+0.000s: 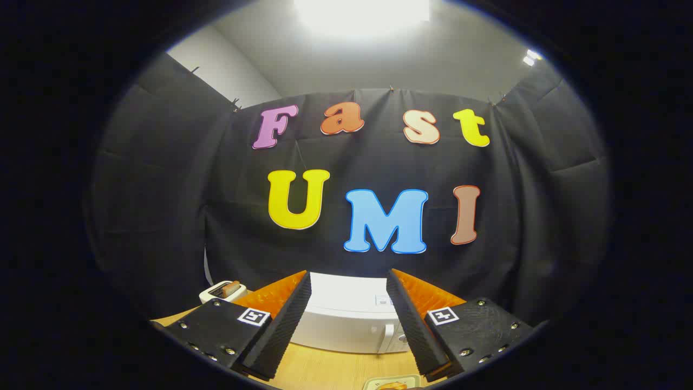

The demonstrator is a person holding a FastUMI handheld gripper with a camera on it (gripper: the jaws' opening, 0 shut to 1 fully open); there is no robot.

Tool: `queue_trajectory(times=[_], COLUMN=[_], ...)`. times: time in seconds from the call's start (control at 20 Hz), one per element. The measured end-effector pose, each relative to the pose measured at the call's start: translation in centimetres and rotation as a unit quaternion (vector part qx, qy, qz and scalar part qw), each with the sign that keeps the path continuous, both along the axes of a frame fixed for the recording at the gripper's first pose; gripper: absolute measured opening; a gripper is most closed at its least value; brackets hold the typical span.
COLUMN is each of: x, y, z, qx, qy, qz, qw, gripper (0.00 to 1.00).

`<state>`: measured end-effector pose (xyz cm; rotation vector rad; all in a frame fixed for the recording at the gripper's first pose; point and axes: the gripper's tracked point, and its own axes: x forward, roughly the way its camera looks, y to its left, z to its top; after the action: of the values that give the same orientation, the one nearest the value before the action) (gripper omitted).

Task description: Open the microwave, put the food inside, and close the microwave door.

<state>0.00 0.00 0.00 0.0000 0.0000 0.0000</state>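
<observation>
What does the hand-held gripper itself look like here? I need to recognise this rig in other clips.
The hand-held gripper has two long wedge-shaped fingers with finely ribbed inner faces, set apart with nothing between them. Each finger sits on a flat block fixed with small silver screws, and each block carries a square black-and-white marker. No cable can be seen.

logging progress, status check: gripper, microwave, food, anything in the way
Gripper open, holding nothing. Microwave beyond the fingers, door shut. Food on a plate just below the fingers, on the table. Toaster off to one side, path clear.
</observation>
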Motion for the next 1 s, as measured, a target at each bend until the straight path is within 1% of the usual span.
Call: queue_trajectory(times=[0.1, 0.2, 0.45, 0.7, 1.0], x=[0.5, 1.1, 1.5, 2.0, 2.8], y=[-0.4, -1.0, -1.3, -1.6, -1.5], z=[-0.1, 0.0, -0.2, -0.3, -2.4], qx=[0.003, 0.000, 0.002, -0.018, -0.026], qy=[0.009, 0.004, -0.001, -0.017, -0.019], qz=[-0.003, -0.014, -0.018, -0.027, -0.028], qw=[1.000, 1.000, 1.000, 0.999, 0.999], gripper=[0.90, 0.90, 0.90, 0.91, 0.90])
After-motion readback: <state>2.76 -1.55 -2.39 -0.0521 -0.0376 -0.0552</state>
